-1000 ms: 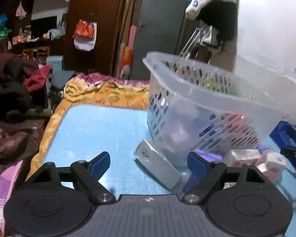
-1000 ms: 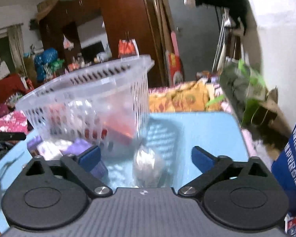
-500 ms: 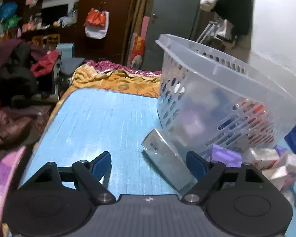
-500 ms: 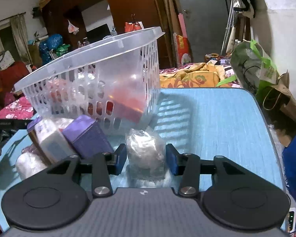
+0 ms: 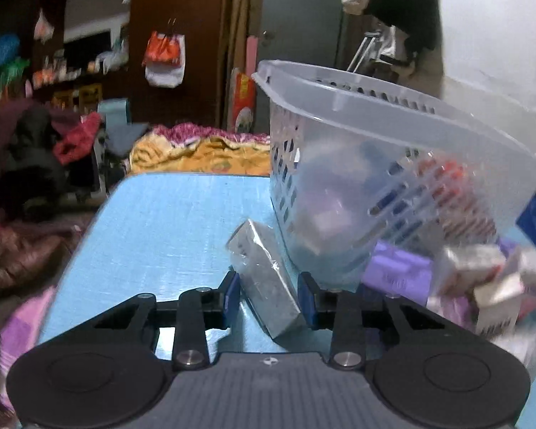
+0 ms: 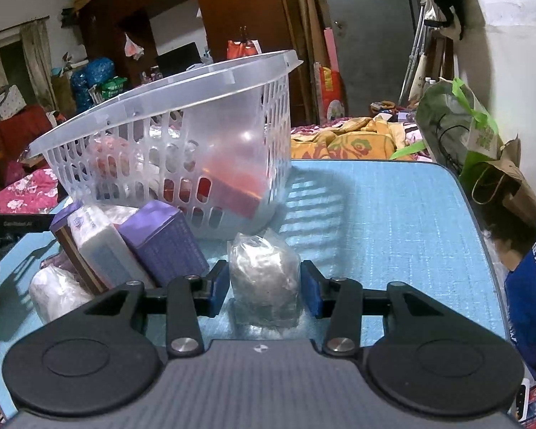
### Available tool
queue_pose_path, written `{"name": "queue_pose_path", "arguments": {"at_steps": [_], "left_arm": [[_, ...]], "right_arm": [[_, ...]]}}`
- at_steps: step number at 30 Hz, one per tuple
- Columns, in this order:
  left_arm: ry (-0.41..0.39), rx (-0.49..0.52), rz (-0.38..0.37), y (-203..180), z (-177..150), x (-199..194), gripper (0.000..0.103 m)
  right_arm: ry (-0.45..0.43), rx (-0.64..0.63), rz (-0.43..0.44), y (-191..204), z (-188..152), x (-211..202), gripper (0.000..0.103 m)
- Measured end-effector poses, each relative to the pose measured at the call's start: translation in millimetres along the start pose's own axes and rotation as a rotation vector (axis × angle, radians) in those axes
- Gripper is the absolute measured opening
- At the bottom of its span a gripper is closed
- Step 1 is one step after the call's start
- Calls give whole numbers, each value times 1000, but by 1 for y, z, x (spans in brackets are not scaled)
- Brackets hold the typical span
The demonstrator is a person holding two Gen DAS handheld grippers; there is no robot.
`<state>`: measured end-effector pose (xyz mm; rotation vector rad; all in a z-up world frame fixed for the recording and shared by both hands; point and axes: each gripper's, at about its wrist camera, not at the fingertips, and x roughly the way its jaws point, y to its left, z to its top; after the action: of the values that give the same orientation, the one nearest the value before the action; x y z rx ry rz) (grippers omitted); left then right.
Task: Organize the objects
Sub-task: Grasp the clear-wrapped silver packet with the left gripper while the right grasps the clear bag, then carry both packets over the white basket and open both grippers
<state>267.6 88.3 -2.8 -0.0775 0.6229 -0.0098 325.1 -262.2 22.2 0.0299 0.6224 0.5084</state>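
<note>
A clear plastic basket [image 5: 393,143] stands tilted on the blue table [image 5: 168,228] with boxes inside; it also shows in the right wrist view [image 6: 182,114]. My left gripper [image 5: 269,298] is closed around a grey plastic-wrapped box [image 5: 264,271] lying beside the basket. My right gripper [image 6: 264,287] is closed around a clear-wrapped packet [image 6: 264,275] on the table in front of the basket. Purple boxes [image 6: 160,246] and white wrapped packs [image 6: 100,246] lean against the basket.
Loose boxes [image 5: 489,286] pile at the basket's right in the left view. A blue bag [image 6: 532,286] and a green and brown bag [image 6: 482,150] stand off the table's right edge [image 6: 479,221]. An orange blanket [image 5: 203,153] lies behind.
Both grippers moved forward and closed: the left around the grey box, the right around the clear packet. Both were wide open a second ago.
</note>
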Motion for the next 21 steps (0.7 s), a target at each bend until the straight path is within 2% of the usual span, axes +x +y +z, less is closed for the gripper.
{"name": "queue_pose_path", "arguments": {"at_steps": [4, 8, 17, 19, 21], "left_arm": [[-50, 5, -25, 0, -10, -15, 38], [-142, -6, -64, 0, -19, -40, 37], [-318, -15, -176, -10, -50, -98, 37], [-378, -19, -199, -13, -41, -113, 37], [-415, -27, -226, -17, -19, -122, 37]], "right_arm": [[-14, -1, 2, 0, -1, -3, 47], [-58, -8, 5, 2, -2, -10, 47], [-265, -53, 35, 29, -22, -67, 46], [-308, -67, 51, 40, -15, -81, 46], [-368, -97, 68, 54, 3, -95, 46]]}}
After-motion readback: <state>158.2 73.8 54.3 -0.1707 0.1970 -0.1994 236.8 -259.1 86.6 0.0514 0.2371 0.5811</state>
